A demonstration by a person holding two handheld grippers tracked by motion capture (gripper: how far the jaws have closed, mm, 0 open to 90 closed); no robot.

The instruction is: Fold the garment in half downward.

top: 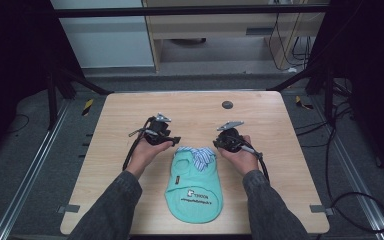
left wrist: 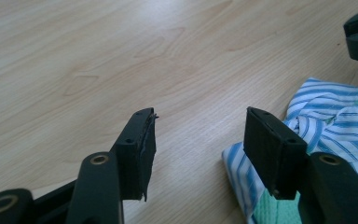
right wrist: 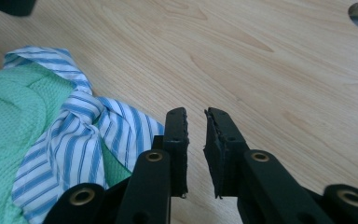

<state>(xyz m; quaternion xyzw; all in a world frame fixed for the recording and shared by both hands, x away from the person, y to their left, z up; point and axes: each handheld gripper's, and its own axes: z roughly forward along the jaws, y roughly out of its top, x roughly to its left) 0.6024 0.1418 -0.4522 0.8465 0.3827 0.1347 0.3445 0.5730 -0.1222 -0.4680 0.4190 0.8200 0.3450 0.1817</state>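
Left black two-jaw gripper (top: 176, 140) held wide open, empty; right black two-jaw gripper (top: 216, 144) nearly closed, a narrow gap, nothing held.
Small mint-green knit garment with blue-striped collar (top: 194, 185) is laid flat on the pale wooden table (top: 260, 115), nearest the person, collar between the grippers. Likely a collar grasp: both corners should be pinched evenly, low to the table.

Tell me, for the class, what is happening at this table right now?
A person holds a gripper in each hand over a wooden table. A small mint-green garment with a blue-striped collar lies flat between them. The left gripper has its jaws wide apart beside the collar; the right gripper has its jaws slightly apart over bare wood. Neither holds anything.
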